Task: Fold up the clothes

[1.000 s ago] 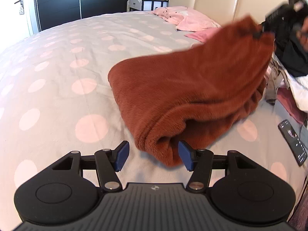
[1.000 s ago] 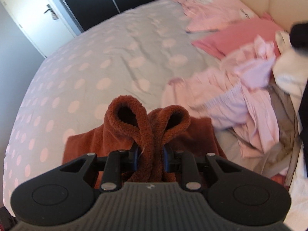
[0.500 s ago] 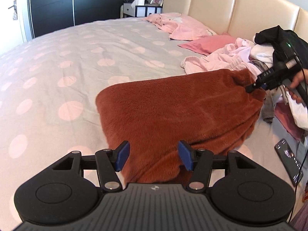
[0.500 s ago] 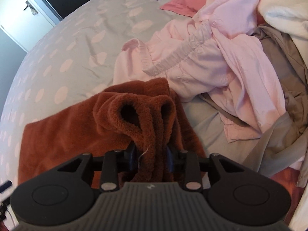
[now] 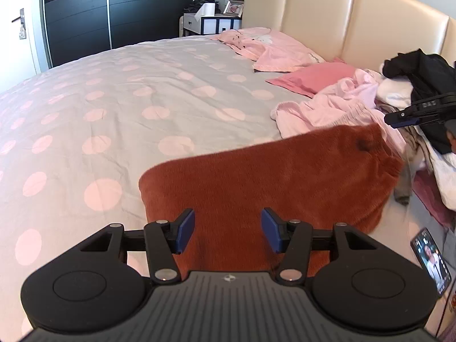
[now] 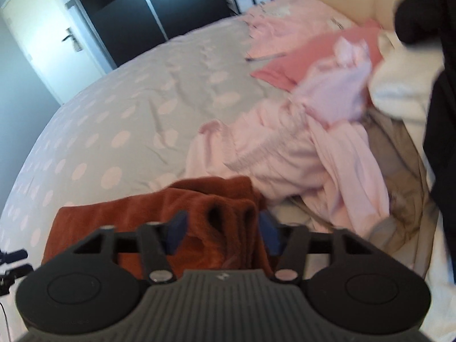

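A rust-brown fleece garment (image 5: 270, 176) lies folded and flat on the dotted bed cover (image 5: 114, 114). My left gripper (image 5: 228, 229) hovers over its near edge. Its blue pads are apart and closing a little, with nothing pinched between them. In the right wrist view the fleece's bunched corner (image 6: 228, 216) sits between the pads of my right gripper (image 6: 222, 229). Those jaws are opening and the pads stand clear of the cloth. The right gripper (image 5: 399, 118) also shows at the right of the left wrist view, just above the fleece's far corner.
A heap of pale pink clothes (image 5: 327, 108) lies right behind the fleece, with white, grey and black garments (image 5: 421, 71) further right. A pink pillow (image 5: 313, 78) and padded headboard (image 5: 370, 22) are beyond. A phone (image 5: 431, 259) lies at the bed's near right edge.
The right gripper lowered the raised fleece corner onto the bed and let go of it. The fleece now lies flat. The left gripper drew back and rose a little.
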